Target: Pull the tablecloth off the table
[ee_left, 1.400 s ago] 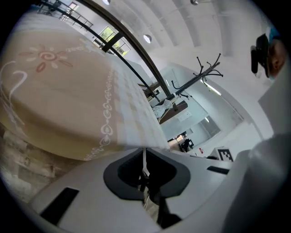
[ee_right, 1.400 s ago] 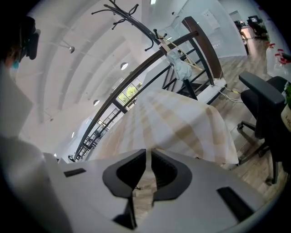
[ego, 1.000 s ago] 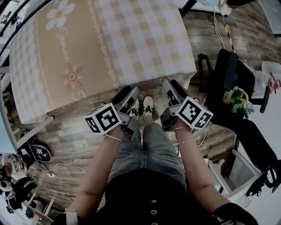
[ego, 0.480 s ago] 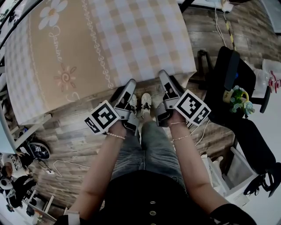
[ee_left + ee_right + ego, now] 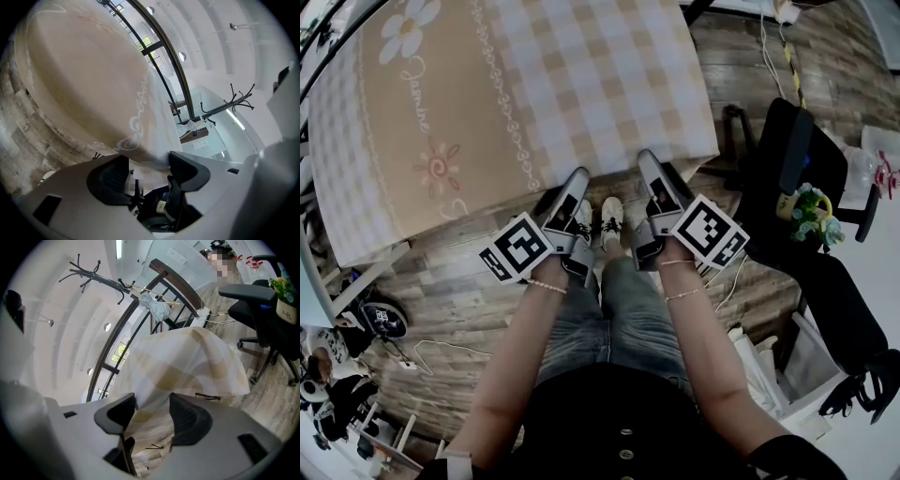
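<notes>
- Containers: only one clear, a small pot (image 5: 811, 225) (image 5: 285, 311) w/ a green plant in it, standing on the seat of a black office chair (image 5: 787, 155) (image 5: 255, 298) on the right.
- Pale open frame or bin at lower right of head view; can't tell what's in it.
- Tablecloth (image 5: 534, 94) (image 5: 93, 79) (image 5: 187, 364) lies spread over the whole bench top, beige band w/ flowers on the left, checks on the right. Bench itself is hidden under it.
- Near hem hangs over the bench edge just in front of the person's shoes (image 5: 614, 220). Right-hand corner of the cloth droops free.
- Left gripper (image 5: 578, 178) (image 5: 147, 164) is at the near hem, pointing slightly down. Its fingers (image 5: 110, 176) have just been opening and stand wide, w/ the hem between them but not pinched.
- Right gripper (image 5: 649, 159) (image 5: 152, 411) is at the same hem, nearer the right corner. Its fingers (image 5: 187, 420) have just been opening too and stand wide. A fold of checked cloth fills the gap, loose.
- Grippers sit side by side, shoes between them, both right at the bench edge.
- Room: narrow strip of wood floor (image 5: 459, 300) between bench and legs.
- Right side tight: chair is near the cloth corner and the right gripper.
- Left side more open, but cables (image 5: 431, 354) and clutter lie on the floor there.
- Coat rack (image 5: 98, 280) (image 5: 234, 98) stands well apart, beyond the bench.
</notes>
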`<state>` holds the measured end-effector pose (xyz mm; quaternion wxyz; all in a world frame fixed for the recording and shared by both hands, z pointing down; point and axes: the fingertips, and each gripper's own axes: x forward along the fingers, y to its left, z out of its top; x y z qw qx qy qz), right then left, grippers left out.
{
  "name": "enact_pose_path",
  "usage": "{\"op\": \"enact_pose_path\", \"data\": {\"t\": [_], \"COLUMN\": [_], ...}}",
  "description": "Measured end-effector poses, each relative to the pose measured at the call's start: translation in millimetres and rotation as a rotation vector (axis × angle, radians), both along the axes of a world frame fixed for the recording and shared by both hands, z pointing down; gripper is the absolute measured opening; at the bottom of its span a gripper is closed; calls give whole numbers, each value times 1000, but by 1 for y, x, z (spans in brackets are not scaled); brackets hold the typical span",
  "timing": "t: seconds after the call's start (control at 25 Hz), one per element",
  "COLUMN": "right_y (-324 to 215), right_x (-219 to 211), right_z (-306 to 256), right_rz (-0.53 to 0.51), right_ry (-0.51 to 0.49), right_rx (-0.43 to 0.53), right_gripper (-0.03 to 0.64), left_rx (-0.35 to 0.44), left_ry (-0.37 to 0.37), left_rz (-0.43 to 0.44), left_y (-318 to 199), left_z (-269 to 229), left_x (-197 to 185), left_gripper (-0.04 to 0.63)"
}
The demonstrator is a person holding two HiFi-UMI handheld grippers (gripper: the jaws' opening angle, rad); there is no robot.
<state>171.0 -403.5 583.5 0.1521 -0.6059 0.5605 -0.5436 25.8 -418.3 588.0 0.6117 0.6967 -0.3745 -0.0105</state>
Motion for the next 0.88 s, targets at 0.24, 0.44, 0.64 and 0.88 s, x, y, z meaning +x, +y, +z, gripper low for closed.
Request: {"op": "enact_pose_path", "data": {"t": [0.24, 0.44, 0.64, 0.88], "right_y": [3, 6, 10, 13], "right_x": [0, -1, -5, -12], "right_z": [-3, -5, -14, -21], "right_rz": [5, 3, 6, -66], "right_ry": [-19, -31, -9, 46], "right_rx": [14, 23, 42, 57], "right_gripper": [219, 202, 122, 37], "left_rx": [3, 4, -5, 12], "left_ry": [2, 10, 31, 9], "left_rz": [-15, -35, -50, -22], "left_y": [0, 3, 6, 11], "left_z": [-3, -5, -8, -12], "left_x": [0, 1, 2, 3], "left_gripper": [264, 245, 214, 168]}}
